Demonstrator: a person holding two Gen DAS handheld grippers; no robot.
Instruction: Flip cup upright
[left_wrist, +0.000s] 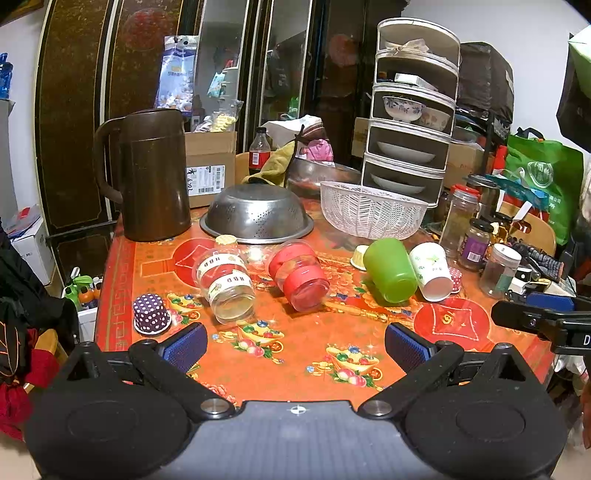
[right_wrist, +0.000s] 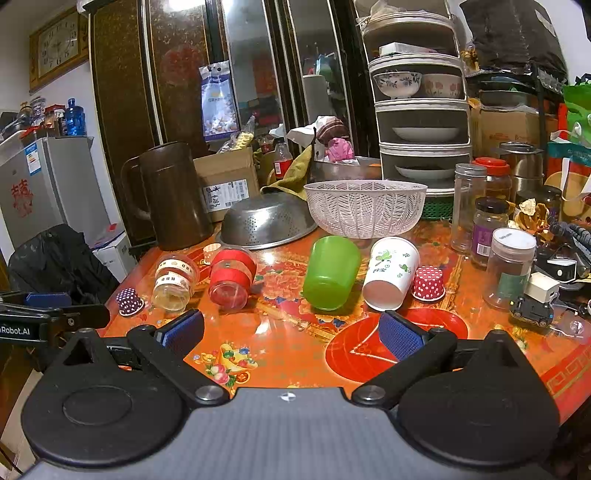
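Both sets of fingers gape wide, empty. The green cup (right_wrist: 331, 272), centre frame, lies tipped: light, stiff, slick plastic; grip across its wall.

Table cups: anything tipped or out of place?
Yes. Four cups lie on their sides mid-table: the clear HBD cup, red cup, green cup and white paper cup. The steel colander sits upside down behind them. Nothing spilled. Both tongs are open, holding nothing.
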